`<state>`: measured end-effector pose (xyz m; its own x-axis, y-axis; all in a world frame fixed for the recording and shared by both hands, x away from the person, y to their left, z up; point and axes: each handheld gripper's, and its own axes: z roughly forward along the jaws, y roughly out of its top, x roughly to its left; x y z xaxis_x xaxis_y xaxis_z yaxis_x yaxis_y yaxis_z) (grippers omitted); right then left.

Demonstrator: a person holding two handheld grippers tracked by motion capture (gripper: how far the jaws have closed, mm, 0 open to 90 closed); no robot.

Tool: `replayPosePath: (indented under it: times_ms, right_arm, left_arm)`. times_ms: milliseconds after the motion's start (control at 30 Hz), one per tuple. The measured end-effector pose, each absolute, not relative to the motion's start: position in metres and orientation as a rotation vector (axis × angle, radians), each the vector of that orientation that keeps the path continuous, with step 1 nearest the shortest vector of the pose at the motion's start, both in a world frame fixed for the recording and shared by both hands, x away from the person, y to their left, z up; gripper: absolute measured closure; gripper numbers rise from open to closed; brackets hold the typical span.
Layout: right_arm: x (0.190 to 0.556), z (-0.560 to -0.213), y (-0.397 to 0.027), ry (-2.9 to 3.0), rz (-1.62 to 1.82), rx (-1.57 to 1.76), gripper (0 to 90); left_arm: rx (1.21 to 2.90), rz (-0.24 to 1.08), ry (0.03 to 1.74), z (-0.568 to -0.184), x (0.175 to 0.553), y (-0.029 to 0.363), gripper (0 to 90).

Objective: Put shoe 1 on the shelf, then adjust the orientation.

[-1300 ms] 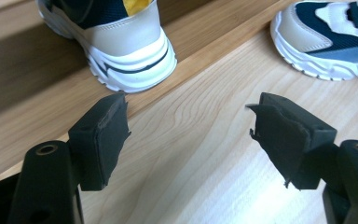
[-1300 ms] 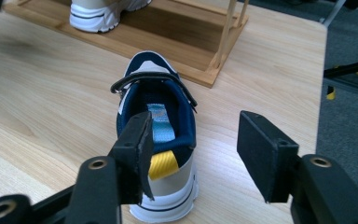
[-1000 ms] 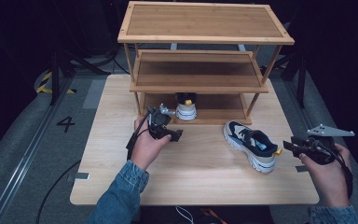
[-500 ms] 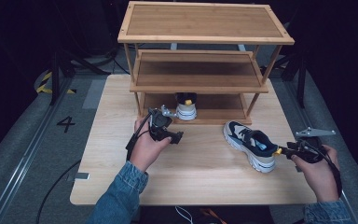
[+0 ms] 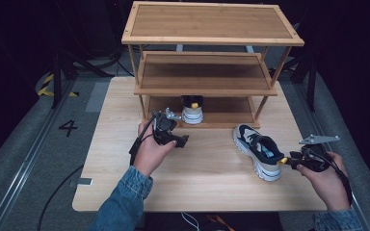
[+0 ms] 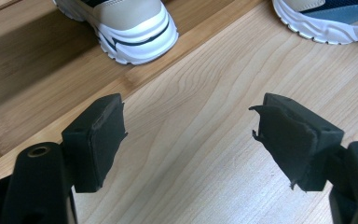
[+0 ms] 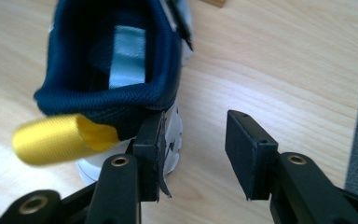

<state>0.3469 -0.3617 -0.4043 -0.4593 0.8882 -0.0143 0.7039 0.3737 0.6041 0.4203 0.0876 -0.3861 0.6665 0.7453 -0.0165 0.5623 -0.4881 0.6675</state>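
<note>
Right gripper (image 5: 285,161): it is held low at the near right of the table (image 5: 207,192), level, pointing left at the heel of the shoe (image 5: 257,150). Its jaws have just been opening and now stand apart. In the right gripper view (image 7: 193,154) one pad is beside the white heel, and I cannot tell if it touches; the other pad is over bare wood. Nothing is between the jaws.
Right hand (image 5: 325,175): it comes in from the near right corner and wraps the gripper body from behind, with the grey plate on top.
Left gripper (image 5: 179,140): it is near the middle of the table, just before the rack (image 5: 212,86), tilted down. In the left gripper view (image 6: 189,144) the jaws stand wide apart over bare wood, with nothing between them.
Left hand (image 5: 149,151): the forearm in a denim sleeve (image 5: 123,204) reaches from the near edge, and the hand closes around the gripper.
Shoe: it lies on the table, right of centre, toe toward the rack, with a yellow loop (image 7: 58,137) at the heel.
Second shoe (image 5: 192,111): it stands on the lowest shelf of the rack, heel toward the person.
</note>
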Motion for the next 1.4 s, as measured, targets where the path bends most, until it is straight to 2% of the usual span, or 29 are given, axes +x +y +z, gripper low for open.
replayPosePath:
  times_ms: [267, 433, 700, 933, 1400]
  right_arm:
    - [0.340, -0.400, -0.348, 2.429, 0.775, 1.333, 59.0]
    - [0.339, -0.395, -0.344, 2.466, 0.704, 1.250, 55.6]
    - [0.328, -0.370, -0.341, 2.536, 0.590, 1.129, 45.6]
    - [0.319, -0.358, -0.322, 2.562, 0.614, 1.031, 38.2]
    - [0.337, -0.372, -0.281, 2.609, 0.709, 0.885, 36.4]
  left_arm:
    - [2.227, 0.360, 1.005, -0.387, 0.422, 0.090, 23.5]
    - [2.227, 0.354, 1.013, -0.388, 0.423, 0.091, 23.5]
    - [2.212, 0.357, 1.036, -0.387, 0.423, 0.096, 24.6]
    - [2.199, 0.353, 1.068, -0.386, 0.422, 0.102, 24.5]
    - [2.175, 0.380, 1.125, -0.387, 0.411, 0.123, 25.1]
